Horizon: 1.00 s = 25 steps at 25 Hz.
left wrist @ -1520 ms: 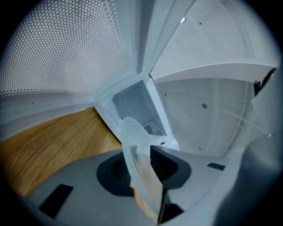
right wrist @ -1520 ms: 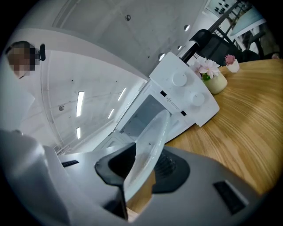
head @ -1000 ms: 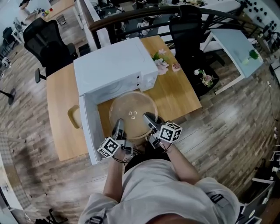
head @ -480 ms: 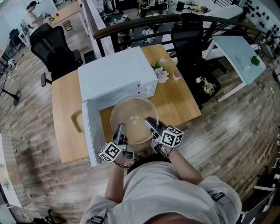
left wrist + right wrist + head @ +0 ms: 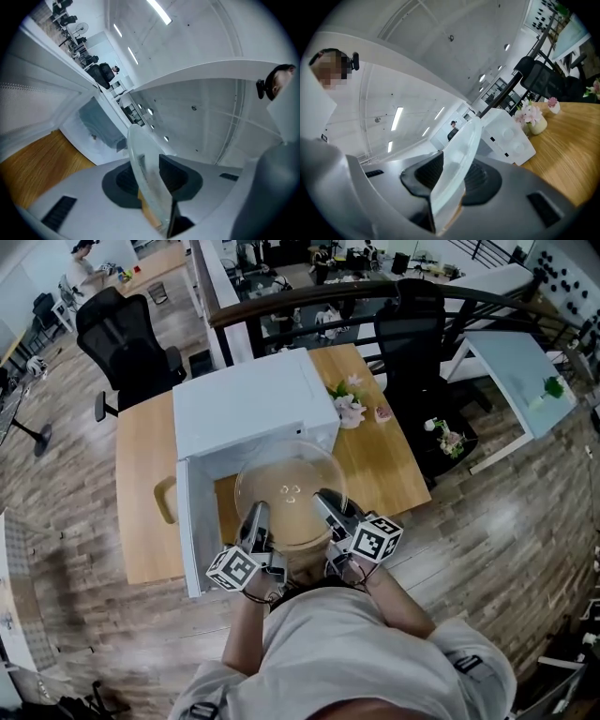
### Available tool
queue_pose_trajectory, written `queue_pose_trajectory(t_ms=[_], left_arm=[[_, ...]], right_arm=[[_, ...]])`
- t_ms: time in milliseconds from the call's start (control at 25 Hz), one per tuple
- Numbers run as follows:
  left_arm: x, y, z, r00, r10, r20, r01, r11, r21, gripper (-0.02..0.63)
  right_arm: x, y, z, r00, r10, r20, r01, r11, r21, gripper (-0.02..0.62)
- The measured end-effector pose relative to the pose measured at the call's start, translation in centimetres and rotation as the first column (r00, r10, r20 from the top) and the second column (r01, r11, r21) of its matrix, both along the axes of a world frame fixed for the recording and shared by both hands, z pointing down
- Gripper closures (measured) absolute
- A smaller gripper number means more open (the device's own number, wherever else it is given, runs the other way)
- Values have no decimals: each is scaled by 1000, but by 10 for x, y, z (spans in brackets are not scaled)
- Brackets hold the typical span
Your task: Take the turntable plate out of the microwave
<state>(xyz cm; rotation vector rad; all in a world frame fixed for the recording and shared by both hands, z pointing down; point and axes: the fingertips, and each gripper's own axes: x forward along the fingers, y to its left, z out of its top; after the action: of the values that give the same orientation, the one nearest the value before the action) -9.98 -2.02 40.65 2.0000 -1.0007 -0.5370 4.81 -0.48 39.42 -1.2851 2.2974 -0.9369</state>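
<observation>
Obs., left to right.

The door [image 5: 190,521] of the microwave [image 5: 248,404] hangs swung open at the left. The left gripper [image 5: 255,519] is clenched on the near-left rim of the turntable plate [image 5: 286,486]. In the left gripper view the glass sits edge-on between both pads. The right gripper [image 5: 328,502] is clamped the same way on the near-right rim.

Change over the last second: both grippers have risen together, and the plate with them. From above it now looks larger, and its far rim overlaps the microwave's top front edge. Before, it lay lower, in front of the opening. Neither grip has changed.

Judgement: the plate is clear of the cavity, carried roughly level above the table [image 5: 141,484]. Removal is essentially done, and only a set-down spot remains to be chosen.

Hard to make out: the cavity interior is hidden under the microwave's top and the plate, so I cannot tell whether a roller ring is left inside. The glass is transparent and its rim is faint against the wood. In both gripper views the plate's far rim is cut short.
</observation>
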Motion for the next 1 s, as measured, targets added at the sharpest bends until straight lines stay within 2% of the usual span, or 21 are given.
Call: queue_pose_trajectory(t_ms=[160, 320, 480, 760, 1000], left_arm=[[4, -4, -24, 1000, -5, 1, 5, 999, 48, 494], [10, -6, -39, 1000, -1, -12, 2, 998, 60, 494], [10, -4, -43, 1000, -2, -27, 4, 997, 75, 494], [8, -6, -46, 1000, -14, -7, 15, 995, 95, 494], [11, -5, -49, 1000, 2, -22, 0, 996, 89, 494]], right_arm=[[4, -4, -23, 1000, -5, 3, 5, 999, 49, 476], [9, -8, -40, 1000, -6, -7, 6, 997, 80, 476], [7, -6, -43, 1000, -6, -1, 6, 996, 87, 476], [9, -7, -44, 1000, -6, 2, 5, 996, 92, 477], [9, -6, -49, 1000, -5, -10, 6, 995, 102, 476]])
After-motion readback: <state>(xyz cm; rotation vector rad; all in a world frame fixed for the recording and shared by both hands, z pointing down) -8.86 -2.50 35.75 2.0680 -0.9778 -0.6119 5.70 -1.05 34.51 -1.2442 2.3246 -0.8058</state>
